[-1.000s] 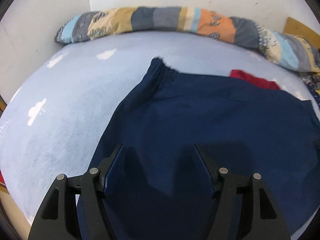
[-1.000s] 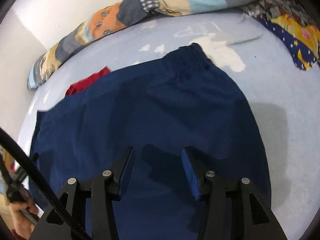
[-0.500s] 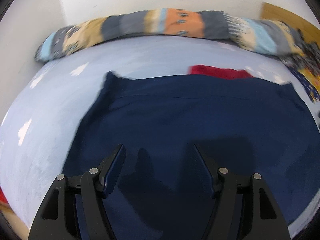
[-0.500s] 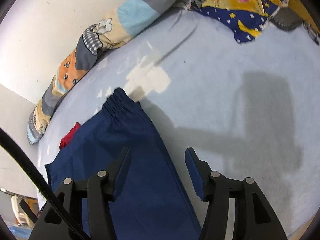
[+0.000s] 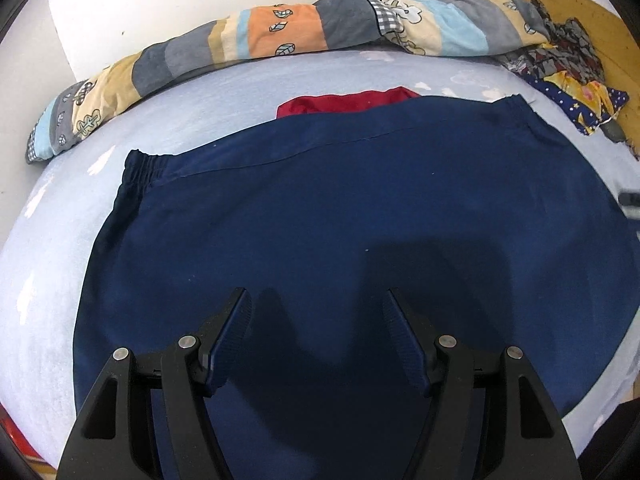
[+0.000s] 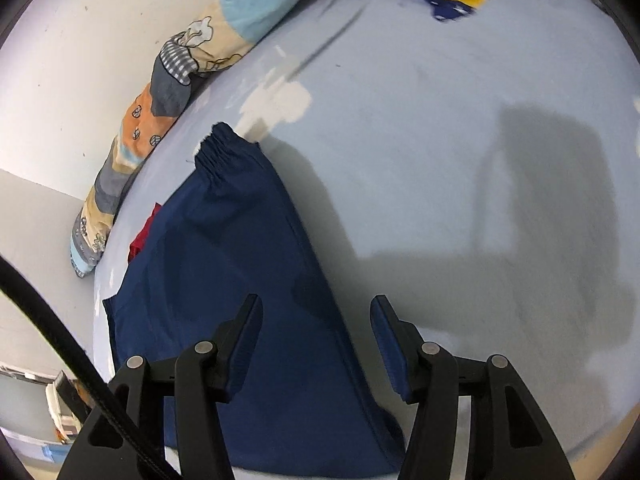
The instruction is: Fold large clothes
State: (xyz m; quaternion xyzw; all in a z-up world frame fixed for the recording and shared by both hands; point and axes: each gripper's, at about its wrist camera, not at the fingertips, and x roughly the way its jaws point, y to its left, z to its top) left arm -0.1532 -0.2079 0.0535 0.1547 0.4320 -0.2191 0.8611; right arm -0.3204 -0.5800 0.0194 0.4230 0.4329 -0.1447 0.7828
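Pale blue bed carries the navy trousers spread flat beneath both tongs; left tongs and right tongs hang open, empty; likely between folds; next, each must pinch an edge.

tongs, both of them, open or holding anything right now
left tongs: open, empty, over the navy garment.
right tongs: open, empty, above the navy garment's edge.

Right claw parted, empty, over navy garment edge
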